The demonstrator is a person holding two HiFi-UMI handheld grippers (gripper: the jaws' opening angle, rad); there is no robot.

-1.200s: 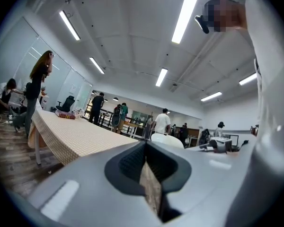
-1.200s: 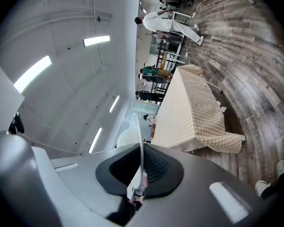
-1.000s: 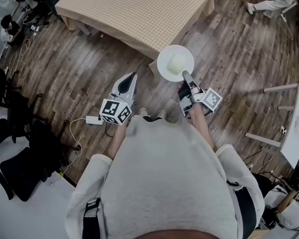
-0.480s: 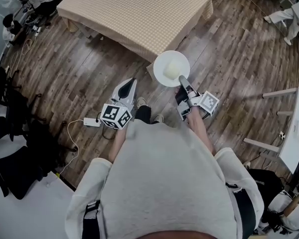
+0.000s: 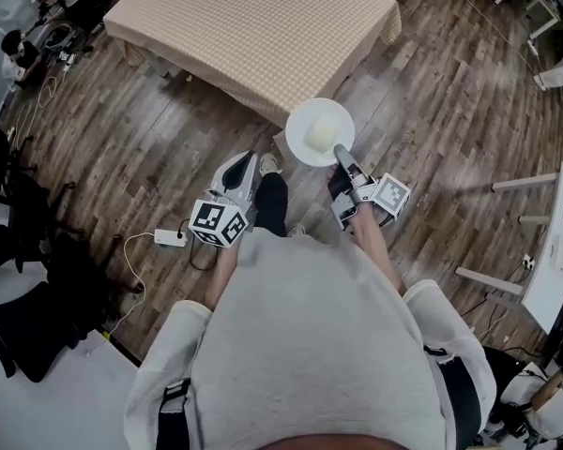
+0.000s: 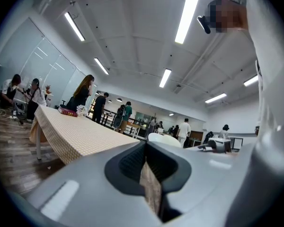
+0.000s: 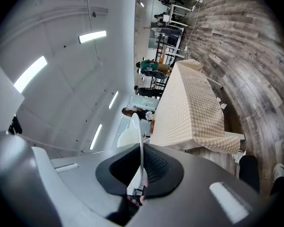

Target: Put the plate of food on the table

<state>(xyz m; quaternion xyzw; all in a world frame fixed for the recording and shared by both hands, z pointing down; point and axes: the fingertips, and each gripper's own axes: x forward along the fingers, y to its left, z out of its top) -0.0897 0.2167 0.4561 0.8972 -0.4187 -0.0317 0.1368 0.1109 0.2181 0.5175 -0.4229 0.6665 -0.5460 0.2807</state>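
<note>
The right gripper (image 5: 339, 152) is clamped on the rim of the white plate (image 5: 320, 131); in the right gripper view its 2 jaws press on the plate (image 7: 138, 138), which shows edge-on between them, and the right gripper (image 7: 141, 167) holds nothing else; a pale mound of food (image 5: 325, 136) sits on the plate, toward the gripped side; the plate hangs in the air over the wooden floor (image 5: 432, 92), just beside the near corner of the bench (image 5: 253, 22), which lies at 11 o'clock from it under a beige checked cloth; the plate is not on the bench; the left gripper (image 5: 251, 157) is at 9 o'clock from the right one, well apart from the plate, pointing toward 1 o'clock; in the left gripper view its jaws are together, with no object between them, and the left gripper (image 6: 146, 167) faces the bench (image 6: 75, 134); a shoe (image 5: 269, 164) touches the floor just beside it; a white power strip (image 5: 169, 238) lies at 8 o'clock from it.
</note>
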